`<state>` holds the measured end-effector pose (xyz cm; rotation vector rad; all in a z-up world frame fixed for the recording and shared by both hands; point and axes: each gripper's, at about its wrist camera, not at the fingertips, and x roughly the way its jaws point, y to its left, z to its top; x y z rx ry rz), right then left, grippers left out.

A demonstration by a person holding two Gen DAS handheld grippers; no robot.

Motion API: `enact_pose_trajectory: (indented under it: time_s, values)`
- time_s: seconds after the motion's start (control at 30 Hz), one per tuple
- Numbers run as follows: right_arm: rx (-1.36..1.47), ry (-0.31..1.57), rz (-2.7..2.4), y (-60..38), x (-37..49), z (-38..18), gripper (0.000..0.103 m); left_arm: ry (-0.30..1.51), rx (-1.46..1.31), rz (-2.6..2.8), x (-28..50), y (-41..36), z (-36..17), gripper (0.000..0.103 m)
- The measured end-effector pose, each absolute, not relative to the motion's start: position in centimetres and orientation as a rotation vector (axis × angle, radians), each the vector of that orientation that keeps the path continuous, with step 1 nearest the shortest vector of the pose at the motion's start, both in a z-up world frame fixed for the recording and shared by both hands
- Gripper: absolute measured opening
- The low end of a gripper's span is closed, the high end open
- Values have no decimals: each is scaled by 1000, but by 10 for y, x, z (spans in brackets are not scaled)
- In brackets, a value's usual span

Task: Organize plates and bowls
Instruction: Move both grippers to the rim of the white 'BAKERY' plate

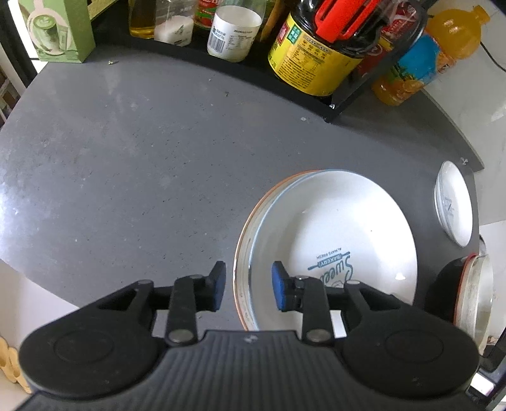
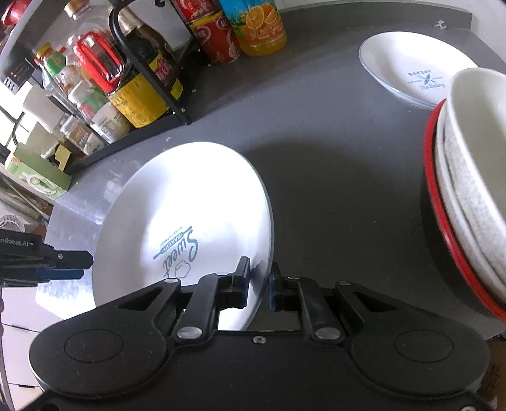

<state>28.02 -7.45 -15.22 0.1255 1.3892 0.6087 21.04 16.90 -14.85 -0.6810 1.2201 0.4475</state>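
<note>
- White plate, printed "Sweet", lies on the grey counter; right gripper pinches its near rim.
- Left gripper straddles the opposite rim, jaws parted, pads clear.
- Stacked bowls right; second plate beyond.
- Bottle rack farthest.

A: The stacked bowls run off the right wrist view's right edge, and they hide part of the small plate.

B: The left gripper covers the big plate's near rim. Bottle tops are cropped, labels unreadable.
</note>
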Motion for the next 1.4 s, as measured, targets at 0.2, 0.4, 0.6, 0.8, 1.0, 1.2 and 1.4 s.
enact_pose_trajectory:
  time_s: [0.2,0.4,0.6,0.8,1.0,1.2,1.4]
  values:
    - [78,1380,636,-67,280,-156,17,1219,-645,431,217,164,-146,32]
    - [90,1348,653,-72,292,-138,24,1203,-588,397,232,155,-134,35]
    - [141,1300,643,-84,308,-110,28,1164,-535,345,257,139,-118,48]
    - [150,1241,617,-99,326,-86,34,1147,-508,295,283,122,-110,57]
    - [185,1196,537,-122,348,-73,41,1130,-476,256,308,102,-104,57]
    - [221,1163,471,-148,364,-66,41,1129,-453,203,334,83,-99,57]
    - [250,1141,417,-170,382,-63,43,1129,-435,172,359,62,-97,57]
